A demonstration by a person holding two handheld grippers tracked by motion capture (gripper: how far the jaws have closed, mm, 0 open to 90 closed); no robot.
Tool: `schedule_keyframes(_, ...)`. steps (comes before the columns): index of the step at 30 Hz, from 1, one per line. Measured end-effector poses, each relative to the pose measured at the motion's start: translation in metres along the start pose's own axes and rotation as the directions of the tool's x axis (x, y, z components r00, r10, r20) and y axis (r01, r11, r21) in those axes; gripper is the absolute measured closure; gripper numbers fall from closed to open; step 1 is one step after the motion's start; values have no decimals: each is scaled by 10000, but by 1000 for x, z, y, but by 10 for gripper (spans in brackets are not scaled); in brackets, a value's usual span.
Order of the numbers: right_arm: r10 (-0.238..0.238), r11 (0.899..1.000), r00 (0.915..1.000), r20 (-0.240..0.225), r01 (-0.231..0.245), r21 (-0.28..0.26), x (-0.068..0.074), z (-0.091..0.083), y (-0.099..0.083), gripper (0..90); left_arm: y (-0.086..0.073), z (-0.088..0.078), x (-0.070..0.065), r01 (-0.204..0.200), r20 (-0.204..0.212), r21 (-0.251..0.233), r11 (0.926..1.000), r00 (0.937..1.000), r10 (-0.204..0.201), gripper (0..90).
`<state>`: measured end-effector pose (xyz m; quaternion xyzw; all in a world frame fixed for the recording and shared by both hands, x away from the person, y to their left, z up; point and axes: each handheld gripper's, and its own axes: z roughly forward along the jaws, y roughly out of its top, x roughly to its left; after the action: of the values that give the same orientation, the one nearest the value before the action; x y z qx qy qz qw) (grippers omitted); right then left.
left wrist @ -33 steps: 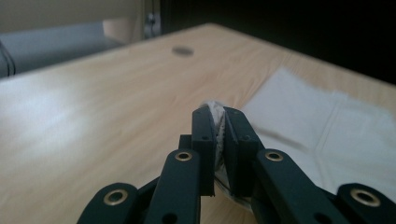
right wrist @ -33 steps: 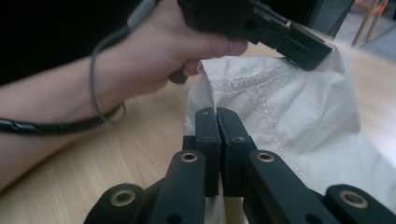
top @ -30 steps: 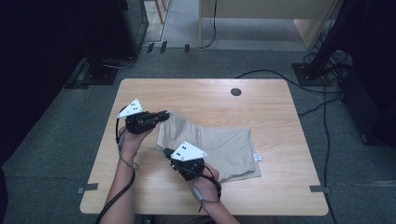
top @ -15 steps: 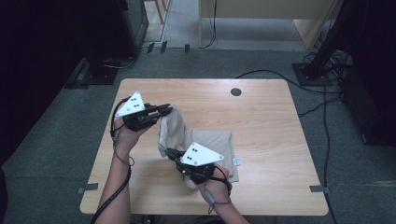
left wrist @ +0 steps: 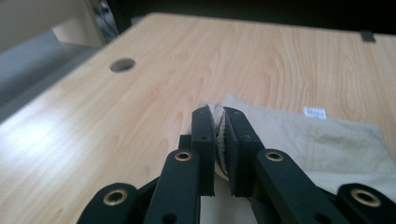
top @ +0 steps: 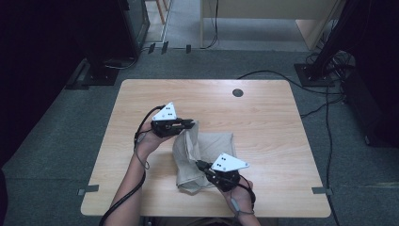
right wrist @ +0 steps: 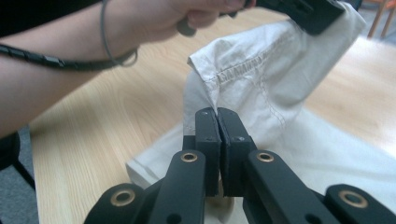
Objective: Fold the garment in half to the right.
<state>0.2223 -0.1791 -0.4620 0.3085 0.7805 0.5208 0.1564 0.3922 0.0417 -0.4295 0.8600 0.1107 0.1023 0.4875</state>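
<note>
Where beige cloth [top: 202, 150] lies, wooden table [top: 263, 122], carpet [top: 61, 136]

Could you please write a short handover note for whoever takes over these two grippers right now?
Left gripper: shut on the beige garment's far-left edge, held slightly raised.
Right gripper: shut on the near edge of the same garment; cloth is pinched between its jaws in the right gripper view.
Garment: on the wooden table, near the middle, partly folded, with its left side bunched and lifted between the two grips. A small white label shows on the flat part.
Done: both edges gripped, the fold begun.
Left: probably lay the lifted side flat, then release.
</note>
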Motion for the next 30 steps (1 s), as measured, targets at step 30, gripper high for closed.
schedule_keyframes(30,736,9935,9973,71,-739,861,-43,-11,-55,867,-7,89,-6,370,1051,1153,9926,9932,-492,833)
